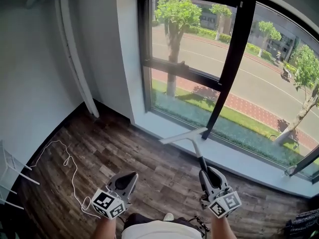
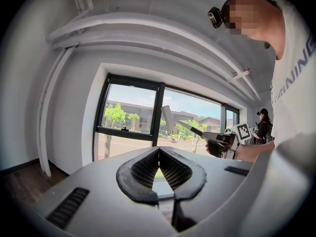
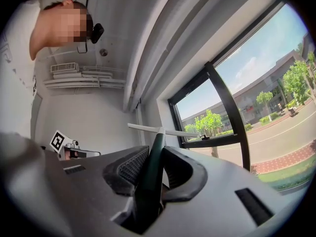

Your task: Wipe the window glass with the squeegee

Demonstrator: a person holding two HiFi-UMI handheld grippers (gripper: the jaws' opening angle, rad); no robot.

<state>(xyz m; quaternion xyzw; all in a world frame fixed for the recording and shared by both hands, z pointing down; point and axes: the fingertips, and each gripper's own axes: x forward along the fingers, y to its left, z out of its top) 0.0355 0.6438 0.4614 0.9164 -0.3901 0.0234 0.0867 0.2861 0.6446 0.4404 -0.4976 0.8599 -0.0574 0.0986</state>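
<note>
Squeegee (image 1: 195,151) wiping has not begun, I judge; this is the approach step. At the left, a white cable (image 1: 70,166) trails over the wooden floor (image 1: 134,148). The left gripper (image 1: 130,177) hangs low above the floor's near edge, its jaws pressed together on nothing. To its right, the right gripper (image 1: 208,174) pinches the squeegee's dark handle. The pale blade is held out towards the sill (image 1: 164,123) at the window's bottom edge, clear of the window glass (image 1: 192,39). The next move calls for raising the blade to the pane's top edge and pressing it flat against the glass before drawing it down. No container shows in any view.
</note>
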